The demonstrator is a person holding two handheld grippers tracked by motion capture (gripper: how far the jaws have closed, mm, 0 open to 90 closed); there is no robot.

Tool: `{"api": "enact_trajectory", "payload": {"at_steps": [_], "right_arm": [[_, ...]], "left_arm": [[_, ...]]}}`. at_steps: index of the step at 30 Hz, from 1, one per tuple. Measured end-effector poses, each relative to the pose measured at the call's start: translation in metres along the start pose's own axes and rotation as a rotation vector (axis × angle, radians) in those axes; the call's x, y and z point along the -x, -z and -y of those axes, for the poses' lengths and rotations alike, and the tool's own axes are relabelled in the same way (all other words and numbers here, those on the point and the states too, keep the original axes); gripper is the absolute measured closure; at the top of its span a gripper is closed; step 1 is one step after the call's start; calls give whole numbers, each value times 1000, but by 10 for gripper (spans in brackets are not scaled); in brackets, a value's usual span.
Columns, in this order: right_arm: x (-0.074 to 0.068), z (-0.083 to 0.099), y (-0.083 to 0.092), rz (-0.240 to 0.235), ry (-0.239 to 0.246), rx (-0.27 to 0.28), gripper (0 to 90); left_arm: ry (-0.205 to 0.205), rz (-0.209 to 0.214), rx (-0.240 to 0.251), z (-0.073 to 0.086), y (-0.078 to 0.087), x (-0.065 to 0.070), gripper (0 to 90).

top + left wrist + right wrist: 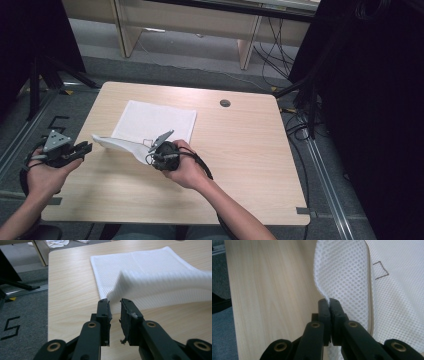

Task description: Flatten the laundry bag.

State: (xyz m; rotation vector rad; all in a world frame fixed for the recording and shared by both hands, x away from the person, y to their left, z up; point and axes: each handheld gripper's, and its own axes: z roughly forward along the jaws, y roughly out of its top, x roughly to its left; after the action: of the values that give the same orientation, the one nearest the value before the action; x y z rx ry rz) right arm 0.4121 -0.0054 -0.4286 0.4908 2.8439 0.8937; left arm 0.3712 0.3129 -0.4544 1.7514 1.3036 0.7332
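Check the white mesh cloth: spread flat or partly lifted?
Partly lifted: the right claw pinches the white mesh cloth at its near edge, raising a flap while the rest lies flat on the table.

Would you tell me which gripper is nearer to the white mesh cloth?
Right. The right gripper is clamped on the white mesh cloth; the left gripper sits open just off its raised edge.

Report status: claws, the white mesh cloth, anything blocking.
Right claw shut on white mesh cloth, edge lifted. Left claw open, off the cloth. Table clear around it.
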Motion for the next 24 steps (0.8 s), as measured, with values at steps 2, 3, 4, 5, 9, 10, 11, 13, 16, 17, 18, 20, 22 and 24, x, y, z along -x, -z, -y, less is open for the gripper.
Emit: {"api": "enact_trajectory", "payload": {"at_steps": [2,3,4,5,9,10,11,13,16,17,18,20,22,24], "right_arm": [[-5,2,-3,-10,9,-16,899],[-5,2,-3,-10,9,-16,899],[-6,3,-3,-8,7,-22,899],[-8,5,-5,-11,10,-25,898],[-13,10,-9,-32,4,-49,899],[-14,11,-10,-36,3,-56,898],[-14,12,-11,-39,3,-59,898],[-15,14,-14,-39,10,-61,899],[-17,18,-19,-48,9,-68,898],[-18,19,-20,-50,8,-72,898],[-19,19,-22,-53,5,-74,898],[-21,22,-25,-62,7,-81,898],[-23,24,-27,-61,-6,-89,898],[-23,26,-29,-63,-9,-92,898]], "left_arm": [[8,-13,8,0,0,-3,747],[10,-25,13,0,1,-5,747],[16,-35,20,-1,1,-6,741],[21,-43,23,-1,2,-7,736],[33,-77,60,-1,5,-11,722],[36,-86,63,-2,6,-11,717],[34,-89,67,-2,6,-11,716],[33,-87,71,-2,6,-11,713],[10,-59,59,-1,3,-6,711],[4,-55,59,0,1,-4,711],[-4,-44,48,0,0,-2,711],[-31,-11,33,1,-4,3,707],[-54,16,-1,3,-8,9,707],[-73,59,-26,5,-14,14,703]]}}
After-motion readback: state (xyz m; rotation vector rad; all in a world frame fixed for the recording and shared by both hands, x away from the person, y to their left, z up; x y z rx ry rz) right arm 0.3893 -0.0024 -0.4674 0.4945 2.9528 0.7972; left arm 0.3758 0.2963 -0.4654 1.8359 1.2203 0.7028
